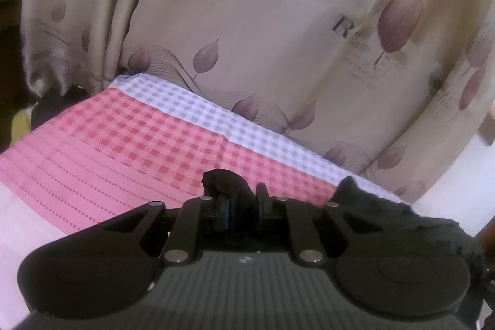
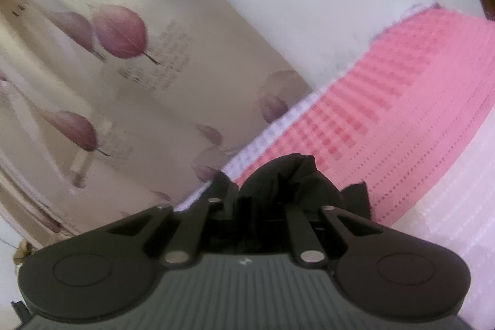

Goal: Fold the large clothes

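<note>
Garment (image 1: 386,215) bunched on the bedsheet (image 1: 123,144), curtain (image 1: 247,36) behind the bed.

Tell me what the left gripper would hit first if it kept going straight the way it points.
Probably the pink checked bedcover ahead of the left gripper, which has black cloth bunched at its fingers. The leaf-print curtain hangs beyond; depth is unclear.
</note>
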`<state>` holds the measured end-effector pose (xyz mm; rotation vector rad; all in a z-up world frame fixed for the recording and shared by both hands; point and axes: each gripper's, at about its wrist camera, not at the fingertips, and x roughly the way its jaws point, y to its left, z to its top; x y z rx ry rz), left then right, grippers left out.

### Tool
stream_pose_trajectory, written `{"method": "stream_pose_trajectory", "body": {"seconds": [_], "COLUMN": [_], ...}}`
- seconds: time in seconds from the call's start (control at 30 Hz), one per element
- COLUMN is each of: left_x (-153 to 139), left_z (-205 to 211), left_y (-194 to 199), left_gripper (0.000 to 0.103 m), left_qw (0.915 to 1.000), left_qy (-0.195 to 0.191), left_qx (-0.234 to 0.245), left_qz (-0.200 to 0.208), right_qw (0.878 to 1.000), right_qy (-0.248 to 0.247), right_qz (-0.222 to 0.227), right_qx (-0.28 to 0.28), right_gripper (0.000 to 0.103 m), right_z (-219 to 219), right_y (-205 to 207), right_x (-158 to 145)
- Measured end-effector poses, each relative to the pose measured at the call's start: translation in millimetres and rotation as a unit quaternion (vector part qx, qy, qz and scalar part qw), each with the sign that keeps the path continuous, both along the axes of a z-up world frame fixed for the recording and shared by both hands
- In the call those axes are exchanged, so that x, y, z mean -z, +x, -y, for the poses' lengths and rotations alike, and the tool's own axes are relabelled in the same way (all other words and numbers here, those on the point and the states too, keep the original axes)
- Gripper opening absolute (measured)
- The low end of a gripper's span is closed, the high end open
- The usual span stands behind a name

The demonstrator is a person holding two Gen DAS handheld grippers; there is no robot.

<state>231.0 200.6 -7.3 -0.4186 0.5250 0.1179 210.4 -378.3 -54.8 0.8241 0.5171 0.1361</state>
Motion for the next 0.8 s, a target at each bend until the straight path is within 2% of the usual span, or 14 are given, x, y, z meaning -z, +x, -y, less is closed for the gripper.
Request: {"method": "stream_pose_trajectory", "body": {"seconds": [0.2,0.3,0.33,0.4,0.43,0.47,0.5,0.53,0.6,0.67,0.8], "left_x": [23.1,29.5,30.6,32.4,32.0,30.5,27.5,24.9,19.4,14.9,5.9], "left_z": [2.4,3.4,3.9,5.1,6.7,8.6,11.5,13.8,16.4,18.9,41.3], "left_y": [14.6,18.2,18.2,18.3,17.3,14.5,8.2,2.3,-4.9,-7.1,-4.6], "left_gripper": [0.025,0.031,0.036,0.049,0.072,0.103,0.098,0.103,0.103,0.103,0.103], "left_qw": [0.9999,0.9998,0.9998,0.9996,0.9992,0.9978,0.9938,0.9894,0.9846,0.9857,0.9912], "left_qy": [0.003,-0.002,-0.004,0.001,0.011,0.030,0.057,0.079,0.098,0.098,0.098], "left_qx": [-0.015,-0.018,-0.019,-0.027,-0.037,-0.057,-0.088,-0.109,-0.126,-0.113,-0.041], "left_qz": [-0.004,0.001,0.003,0.008,0.011,0.018,0.035,0.054,0.071,0.077,0.079], "right_qw": [0.999,0.999,0.999,0.999,0.999,0.998,0.998,0.998,0.998,0.999,0.999], "right_qy": [-0.032,-0.040,-0.039,-0.031,-0.029,-0.033,-0.040,-0.045,-0.040,-0.026,0.010], "right_qz": [-0.014,-0.030,-0.032,-0.038,-0.041,-0.042,-0.042,-0.042,-0.039,-0.035,-0.032], "right_qx": [0.000,0.005,0.007,0.011,0.012,0.012,0.011,0.011,0.012,0.011,0.011], "right_gripper": [0.010,0.010,0.010,0.010,0.010,0.010,0.010,0.011,0.011,0.013,0.015], "right_z": [-9.6,-13.7,-14.1,-13.6,-13.6,-14.9,-16.8,-18.1,-18.1,-15.0,-8.0], "right_y": [16.2,22.6,24.1,27.4,28.8,29.8,30.3,30.4,30.1,29.4,28.8], "right_x": [23.6,32.7,35.5,41.6,44.7,46.6,48.4,50.5,54.9,59.9,67.5]}}
